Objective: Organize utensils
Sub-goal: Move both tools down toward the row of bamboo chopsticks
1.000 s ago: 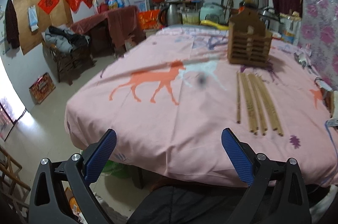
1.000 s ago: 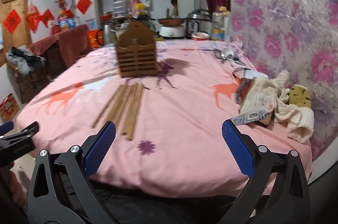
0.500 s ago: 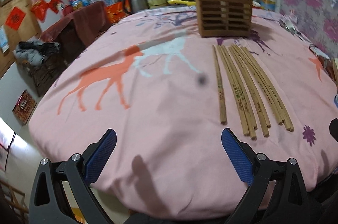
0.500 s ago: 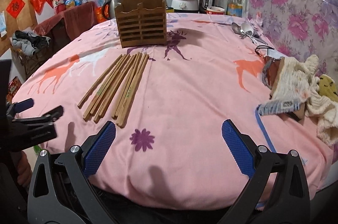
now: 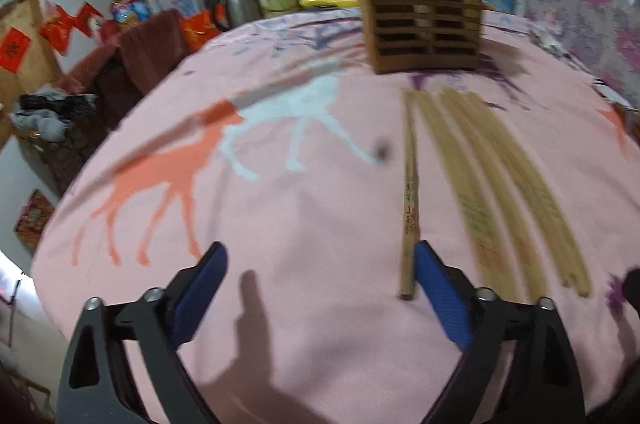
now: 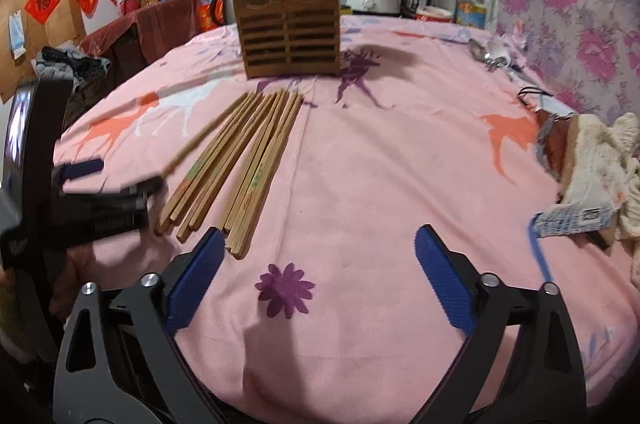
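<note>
My left gripper (image 5: 320,272) is spread wide and holds nothing. It sits low over the cloth (image 5: 320,216) at the near end of the loose chopstick (image 5: 410,208), which lies just inside my right-hand pad (image 5: 440,298), close to it or touching; I cannot tell which. My right gripper (image 6: 318,264) is also wide and empty, with its left pad (image 6: 196,278) just beside the near tips of the bundle (image 6: 240,160). The holder (image 6: 290,34) stands upright at the far ends of the sticks, with nothing visible in it.

Risks, as I judge them:

- Off-centre closing. The chopstick is at one pad, not midway. Closing may push it sideways or roll it across the cloth instead of clamping it.
- End grip. Holding only the near tip may let the long stick droop or pivot when lifted.
- Soft cloth. Pressing down may bunch fabric between the pads.
- Neighbours. The bundle lies near; a wide sweep may scatter it.
- Crowding. Both grippers work near the same ends and may collide.
</note>
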The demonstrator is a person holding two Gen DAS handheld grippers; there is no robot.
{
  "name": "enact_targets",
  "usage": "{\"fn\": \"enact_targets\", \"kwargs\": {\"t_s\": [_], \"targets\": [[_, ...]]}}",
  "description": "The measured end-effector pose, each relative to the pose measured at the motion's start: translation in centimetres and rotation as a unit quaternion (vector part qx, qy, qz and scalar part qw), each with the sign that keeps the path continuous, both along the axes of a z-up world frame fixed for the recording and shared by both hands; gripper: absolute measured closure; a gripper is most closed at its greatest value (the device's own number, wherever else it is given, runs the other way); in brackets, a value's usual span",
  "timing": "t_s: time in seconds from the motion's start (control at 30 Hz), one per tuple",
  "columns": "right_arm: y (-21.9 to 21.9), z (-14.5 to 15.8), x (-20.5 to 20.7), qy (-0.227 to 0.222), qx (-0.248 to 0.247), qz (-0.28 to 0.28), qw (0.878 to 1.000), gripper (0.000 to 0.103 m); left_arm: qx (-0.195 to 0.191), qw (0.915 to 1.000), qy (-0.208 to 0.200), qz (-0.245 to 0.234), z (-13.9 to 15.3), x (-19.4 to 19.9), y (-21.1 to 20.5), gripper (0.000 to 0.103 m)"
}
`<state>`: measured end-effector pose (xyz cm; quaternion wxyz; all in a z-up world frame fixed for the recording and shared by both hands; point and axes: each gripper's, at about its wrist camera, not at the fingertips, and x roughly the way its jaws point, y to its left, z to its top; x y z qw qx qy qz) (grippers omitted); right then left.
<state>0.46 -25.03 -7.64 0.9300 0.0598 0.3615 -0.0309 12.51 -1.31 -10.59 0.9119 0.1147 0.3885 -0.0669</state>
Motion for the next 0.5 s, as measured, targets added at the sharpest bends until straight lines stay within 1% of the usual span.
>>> {"fn": "enact_targets", "kwargs": {"t_s": [0.03,0.07,0.13,0.17,0.23,0.27,0.3,0.33,0.37,0.4,0.43,0.47,0.5], "targets": [[0.4,-0.4,0.2,0.006,-0.001,0.010,1.000,0.022,-0.005,1.0000,0.002,0.007,0.0,0.2,0.4,0.014],[0.6,-0.7,0.2,0.009,0.001,0.018,1.000,0.024,-0.013,0.9997,0.005,0.019,-0.1,0.5,1.0,0.014],[1.6,-1.5,0.5,0.019,-0.004,0.042,0.999,0.033,-0.027,0.9993,0.008,0.026,-0.2,0.7,1.6,0.012],[2.0,-1.7,0.6,0.020,-0.010,0.046,0.999,0.034,-0.033,0.9990,0.007,0.029,-0.3,0.7,1.8,0.011],[2.6,-1.6,0.6,0.005,-0.039,0.051,0.998,0.036,-0.027,0.9991,0.002,0.032,-0.2,0.6,1.7,0.009],[2.5,-1.6,0.7,0.003,-0.051,0.049,0.998,0.038,-0.022,0.9993,0.000,0.031,-0.2,0.6,1.5,0.008],[2.1,-1.6,0.9,0.002,-0.063,0.036,0.997,0.039,-0.021,0.9993,-0.001,0.031,-0.2,0.6,1.5,0.008],[1.5,-1.6,1.2,0.003,-0.075,0.017,0.997,0.039,-0.020,0.9992,-0.001,0.033,-0.2,0.6,1.5,0.006],[0.1,-1.7,1.6,0.007,-0.078,-0.016,0.997,0.039,-0.021,0.9992,0.000,0.035,-0.2,0.6,1.5,0.006],[-1.6,-1.7,1.9,0.014,-0.058,-0.039,0.997,0.040,-0.023,0.9991,0.001,0.036,-0.3,0.6,1.6,0.006],[-2.6,-1.7,1.9,0.017,-0.030,-0.044,0.998,0.043,-0.026,0.9990,0.002,0.037,-0.3,0.5,1.7,0.006],[-3.7,-1.6,1.7,0.016,0.014,-0.040,0.999,0.043,-0.030,0.9988,0.003,0.039,-0.3,0.5,1.7,0.005],[-4.1,-1.4,1.5,0.011,0.033,-0.037,0.999,0.043,-0.033,0.9986,0.003,0.040,-0.4,0.6,1.8,0.005]]}}
